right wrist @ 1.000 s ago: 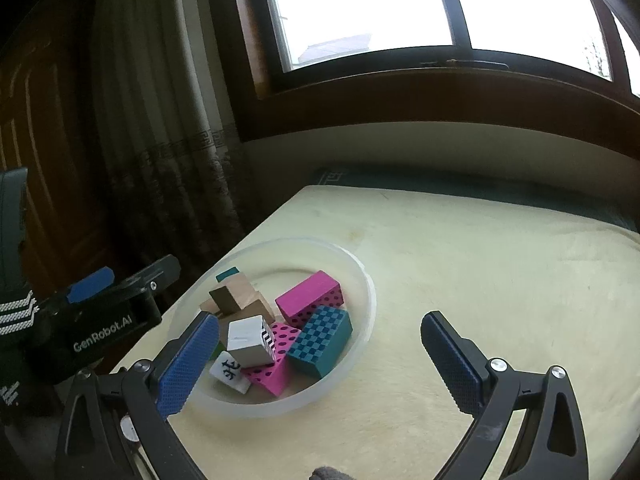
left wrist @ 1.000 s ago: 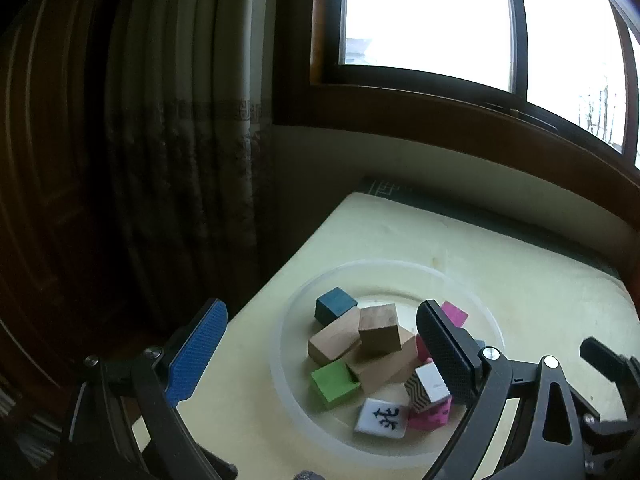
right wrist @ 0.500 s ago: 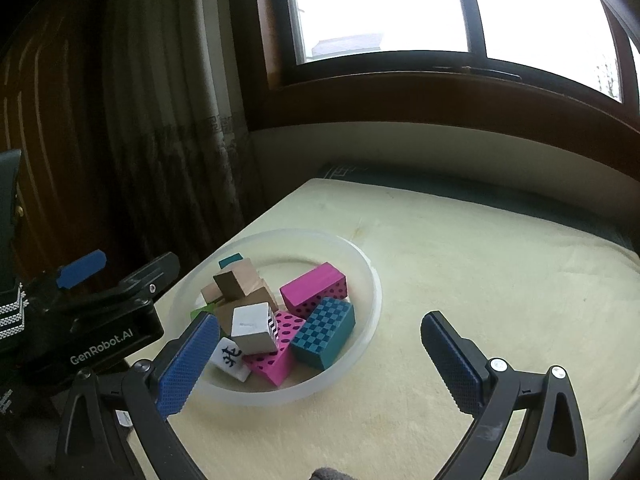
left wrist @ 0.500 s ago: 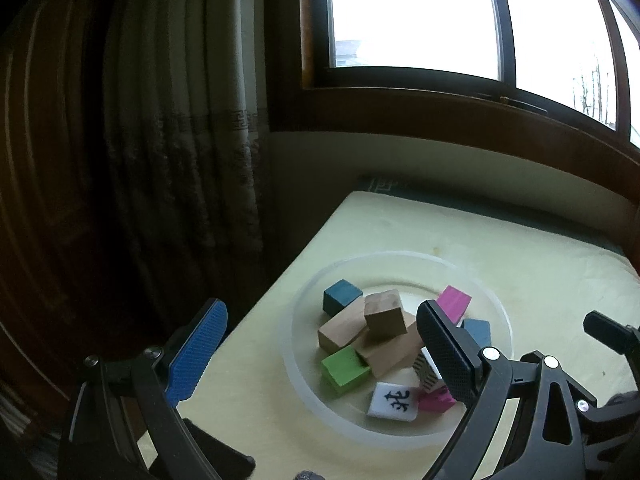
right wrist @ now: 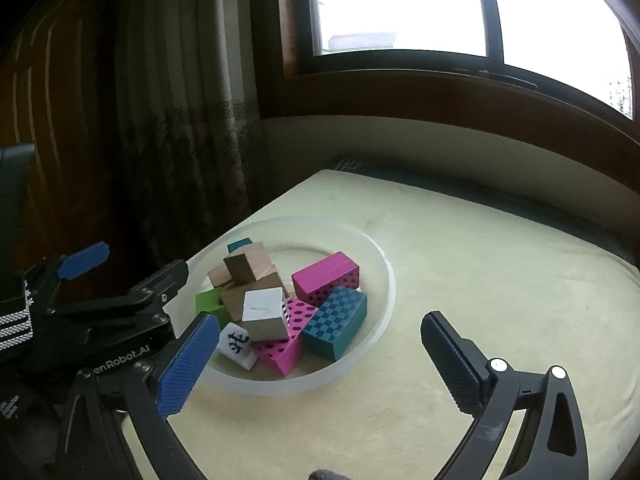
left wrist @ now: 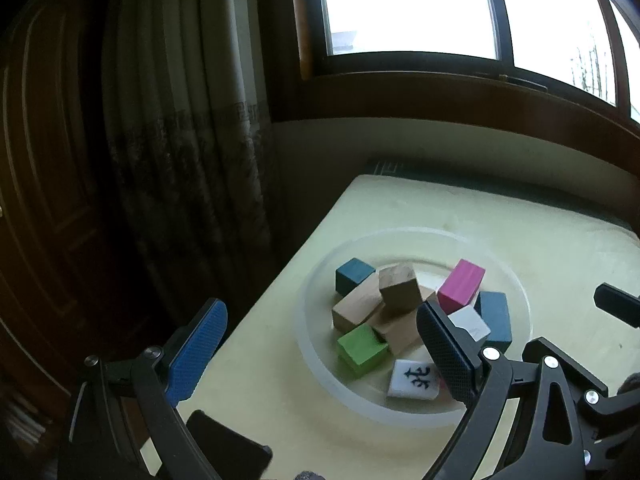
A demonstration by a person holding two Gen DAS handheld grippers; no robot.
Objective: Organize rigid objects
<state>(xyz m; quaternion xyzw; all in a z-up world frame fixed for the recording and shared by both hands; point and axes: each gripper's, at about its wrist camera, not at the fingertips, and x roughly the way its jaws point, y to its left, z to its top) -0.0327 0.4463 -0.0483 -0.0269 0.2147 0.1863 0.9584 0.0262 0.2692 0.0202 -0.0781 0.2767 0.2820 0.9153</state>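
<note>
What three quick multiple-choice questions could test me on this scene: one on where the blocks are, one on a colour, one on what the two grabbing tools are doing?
1. Where are the blocks?
A. Piled in the clear round bowl
B. Spread over the cream cloth
C. On the windowsill

2. What colour is the checkered block?
A. Green
B. Pink
C. Teal

3. What state are the two grippers in?
A. Both shut on blocks
B. Both open, holding nothing
C. One open, one shut

Answers:
1 A, every block lies inside the bowl's rim.
2 C, its squares are teal, light and dark.
3 B, the left gripper and right gripper have fingers spread wide with nothing between them.
</note>
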